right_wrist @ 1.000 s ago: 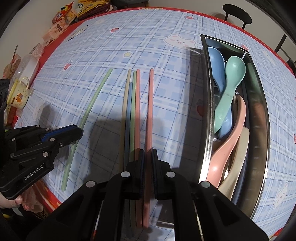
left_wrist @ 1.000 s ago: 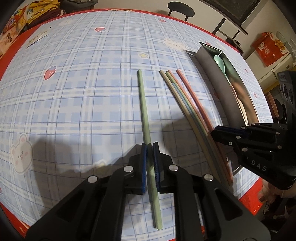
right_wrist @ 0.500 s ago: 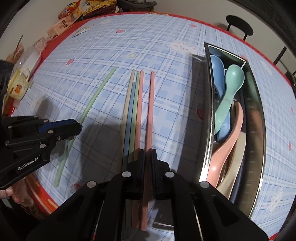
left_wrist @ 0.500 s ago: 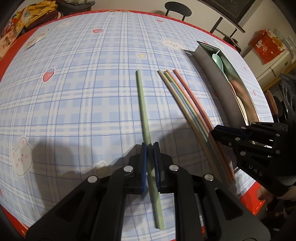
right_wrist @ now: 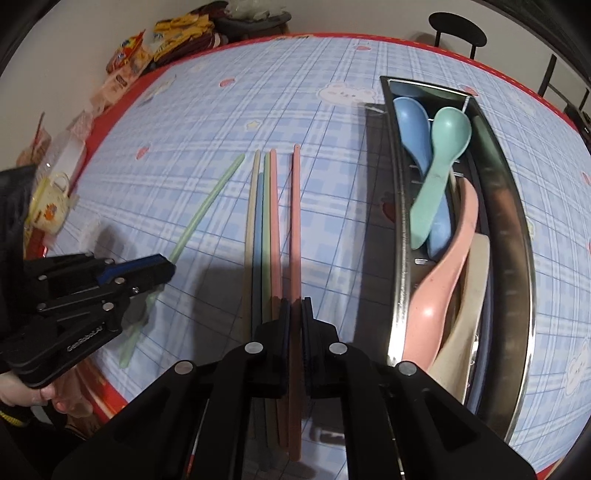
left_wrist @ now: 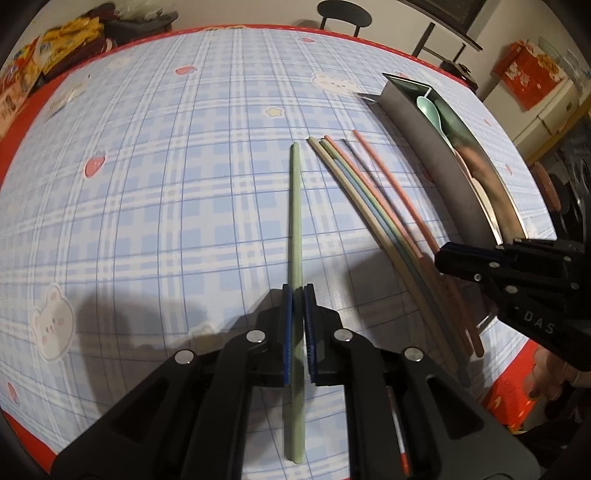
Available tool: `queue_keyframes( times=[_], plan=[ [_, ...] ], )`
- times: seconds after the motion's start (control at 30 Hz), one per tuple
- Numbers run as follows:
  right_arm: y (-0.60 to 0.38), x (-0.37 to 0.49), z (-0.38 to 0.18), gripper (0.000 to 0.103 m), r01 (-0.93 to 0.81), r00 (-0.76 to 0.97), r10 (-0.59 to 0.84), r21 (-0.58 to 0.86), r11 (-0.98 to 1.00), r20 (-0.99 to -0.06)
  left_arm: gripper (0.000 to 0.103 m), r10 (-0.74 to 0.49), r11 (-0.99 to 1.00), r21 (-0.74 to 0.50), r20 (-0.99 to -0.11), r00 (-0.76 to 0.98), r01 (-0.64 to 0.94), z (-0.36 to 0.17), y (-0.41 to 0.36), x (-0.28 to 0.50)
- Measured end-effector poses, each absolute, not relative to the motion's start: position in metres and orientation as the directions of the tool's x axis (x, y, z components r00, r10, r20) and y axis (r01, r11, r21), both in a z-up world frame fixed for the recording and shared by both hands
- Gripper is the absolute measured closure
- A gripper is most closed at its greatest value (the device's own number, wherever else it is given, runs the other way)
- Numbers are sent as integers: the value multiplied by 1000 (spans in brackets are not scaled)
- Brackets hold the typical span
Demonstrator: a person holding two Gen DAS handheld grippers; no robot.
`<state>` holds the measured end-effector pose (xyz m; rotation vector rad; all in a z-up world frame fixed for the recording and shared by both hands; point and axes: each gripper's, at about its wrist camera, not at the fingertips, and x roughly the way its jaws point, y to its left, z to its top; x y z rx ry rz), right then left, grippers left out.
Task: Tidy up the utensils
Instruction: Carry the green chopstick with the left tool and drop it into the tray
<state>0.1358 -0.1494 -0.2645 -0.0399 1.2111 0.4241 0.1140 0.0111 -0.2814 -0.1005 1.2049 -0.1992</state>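
A pale green chopstick (left_wrist: 295, 206) lies apart on the blue checked tablecloth. My left gripper (left_wrist: 298, 290) is closing tight on it, its pads pressing its near half. To the right, several beige, blue, green and pink chopsticks (right_wrist: 262, 229) lie side by side. My right gripper (right_wrist: 295, 302) is shut on a separate pink chopstick (right_wrist: 295, 221), which is raised a little and casts a thin shadow. A long metal tray (right_wrist: 517, 229) on the right holds blue (right_wrist: 413, 125), teal (right_wrist: 443, 147), pink (right_wrist: 439, 288) and beige spoons.
Snack packets (right_wrist: 173, 33) are piled at the table's far left corner. A yellow mug (right_wrist: 48, 206) and clear containers stand at the left edge. A black chair (left_wrist: 340, 9) stands beyond the far edge, and the red table rim (left_wrist: 517, 387) is close in front.
The pink chopstick in my right gripper has come up off the cloth and away from the bundle. My left gripper has stayed put on the green chopstick.
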Motion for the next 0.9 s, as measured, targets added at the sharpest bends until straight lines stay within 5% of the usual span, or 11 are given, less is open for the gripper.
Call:
queue_keyframes(
  times=[0.6, 0.9],
  plan=[
    [-165, 114, -236, 97, -338, 329, 411, 301, 892, -850, 93, -225, 967, -251, -918, 326, -41, -274, 42, 104],
    [-182, 118, -232, 97, -288, 359, 418, 327, 900, -834, 93, -389, 894, -441, -853, 348, -81, -259, 52, 104]
  ],
)
